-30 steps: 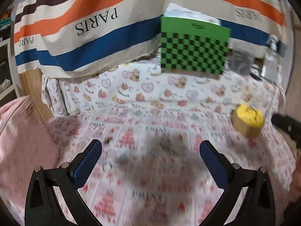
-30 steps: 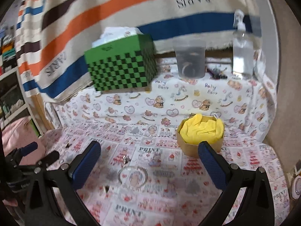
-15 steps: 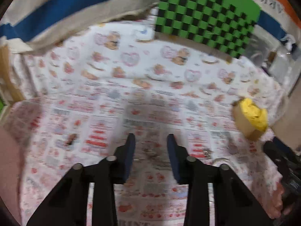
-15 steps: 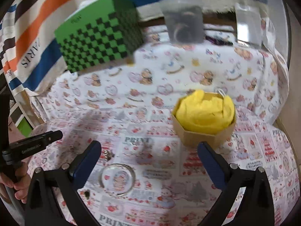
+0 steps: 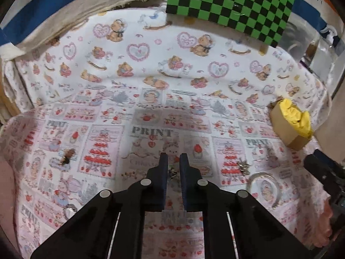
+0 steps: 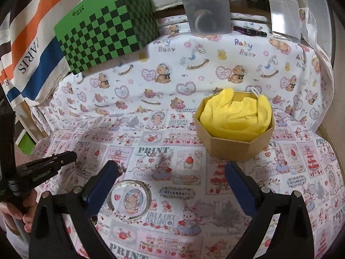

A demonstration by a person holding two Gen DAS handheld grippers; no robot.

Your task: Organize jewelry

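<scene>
checkered box (image 6: 107, 32) and plastic tub (image 6: 207, 10) behind; bangle (image 6: 129, 198) near right tongs (image 6: 172, 172).

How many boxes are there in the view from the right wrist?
2: a green checkered box at the back left, and a brown hexagonal box holding yellow cloth, nearer on the right. Others may be hidden.

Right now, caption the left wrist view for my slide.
Left hand-held gripper closing on a small metal trinket lying on the printed cloth.

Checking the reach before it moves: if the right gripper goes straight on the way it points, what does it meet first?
Probably the printed cloth between its open fingers; the silver bangle lies left of that line, the yellow-lined box beyond.
</scene>
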